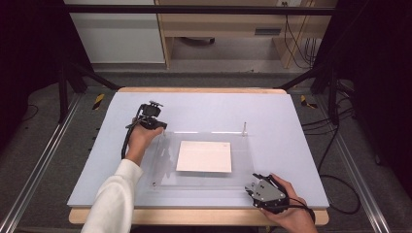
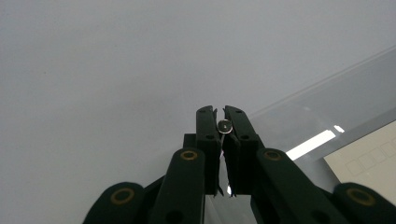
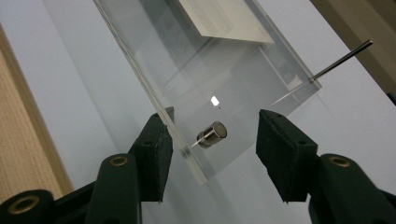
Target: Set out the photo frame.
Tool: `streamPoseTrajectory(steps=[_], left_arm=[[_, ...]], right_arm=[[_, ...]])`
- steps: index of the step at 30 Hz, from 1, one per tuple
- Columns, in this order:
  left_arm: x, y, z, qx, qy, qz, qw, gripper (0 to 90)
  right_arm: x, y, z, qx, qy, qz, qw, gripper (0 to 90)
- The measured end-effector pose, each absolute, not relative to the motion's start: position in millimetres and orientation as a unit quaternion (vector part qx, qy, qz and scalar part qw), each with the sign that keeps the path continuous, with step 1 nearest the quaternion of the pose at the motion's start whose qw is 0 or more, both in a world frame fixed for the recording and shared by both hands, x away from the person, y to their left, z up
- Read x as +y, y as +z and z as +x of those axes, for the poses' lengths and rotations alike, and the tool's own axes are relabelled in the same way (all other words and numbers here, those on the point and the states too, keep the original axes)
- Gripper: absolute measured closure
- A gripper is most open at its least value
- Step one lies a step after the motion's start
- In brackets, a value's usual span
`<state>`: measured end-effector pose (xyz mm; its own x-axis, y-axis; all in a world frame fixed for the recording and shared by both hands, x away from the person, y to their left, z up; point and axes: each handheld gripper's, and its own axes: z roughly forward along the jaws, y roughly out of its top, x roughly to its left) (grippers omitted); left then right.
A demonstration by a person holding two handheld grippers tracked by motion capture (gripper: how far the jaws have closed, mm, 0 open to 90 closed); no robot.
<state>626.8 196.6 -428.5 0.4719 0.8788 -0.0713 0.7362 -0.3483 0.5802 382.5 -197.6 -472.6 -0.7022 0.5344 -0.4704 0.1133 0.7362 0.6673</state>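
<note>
- Jaws of the left gripper (image 2: 221, 125), at the centre of the left gripper view, are clamped on a small metal pin (image 2: 224, 125) at the far left corner of the clear acrylic plate (image 1: 165, 167).
- Right gripper (image 3: 212, 140) has its jaws apart around a cylindrical metal peg (image 3: 213, 134) on the plate's near right corner, touching neither side.
- White sheet (image 1: 204, 156) lies mid-plate.

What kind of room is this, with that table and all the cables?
Probably a lab or workshop set up for recording handwork: a pale-topped table framed by black metal struts, cables trailing over the floor, and a wooden workbench behind.
</note>
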Motion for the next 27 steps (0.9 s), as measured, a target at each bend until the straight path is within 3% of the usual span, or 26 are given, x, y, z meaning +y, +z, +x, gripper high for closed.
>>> streamPoseTrajectory(steps=[8,20,27], left_arm=[[197,-429,628,0.497,0.126,0.812,0.279,84.3],[197,-430,628,0.497,0.130,0.809,0.284,83.7],[201,-425,615,0.483,0.176,0.796,0.319,65.4]], right_arm=[[-195,-473,385,0.870,0.306,0.186,0.339,44.0],[-192,-467,381,0.860,0.297,0.174,0.377,53.3],[-191,-466,381,0.860,0.296,0.173,0.379,53.9]])
